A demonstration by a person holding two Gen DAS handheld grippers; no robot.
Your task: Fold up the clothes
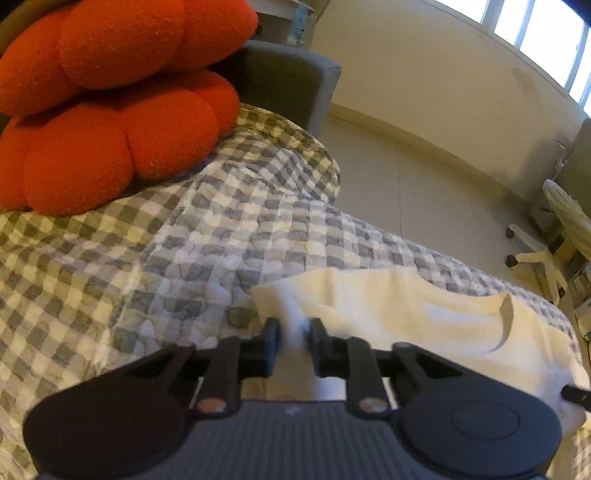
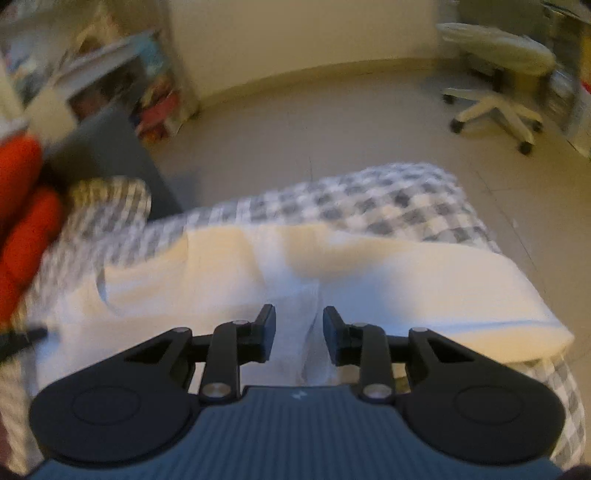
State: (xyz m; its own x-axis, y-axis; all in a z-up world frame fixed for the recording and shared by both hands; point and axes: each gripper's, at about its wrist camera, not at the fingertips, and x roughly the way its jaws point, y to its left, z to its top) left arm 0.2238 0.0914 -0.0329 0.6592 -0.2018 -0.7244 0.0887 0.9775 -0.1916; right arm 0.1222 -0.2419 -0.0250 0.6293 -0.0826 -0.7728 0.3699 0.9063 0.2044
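Orange cushion (image 1: 110, 110) on checked bedcover (image 1: 147, 258); white swivel chair (image 2: 498, 103) beyond.

A bed under a grey-and-white checked cover (image 1: 155, 240) fills the room's middle, and at its head a grey headboard (image 1: 284, 77) rises behind two plump orange cushions (image 1: 110, 103). Beyond the bed's far side, pale tiled floor (image 2: 332, 125) runs to a cream wall (image 1: 424, 85) with bright windows (image 1: 535, 33) above. A white swivel chair (image 2: 495, 81) sits past the bed's foot, cluttered shelves (image 2: 122, 81) beyond the headboard.

One white T-shirt (image 1: 424, 317), two stacked orange cushions (image 1: 110, 110), one checked bedcover (image 1: 129, 258), one swivel chair (image 2: 495, 92).
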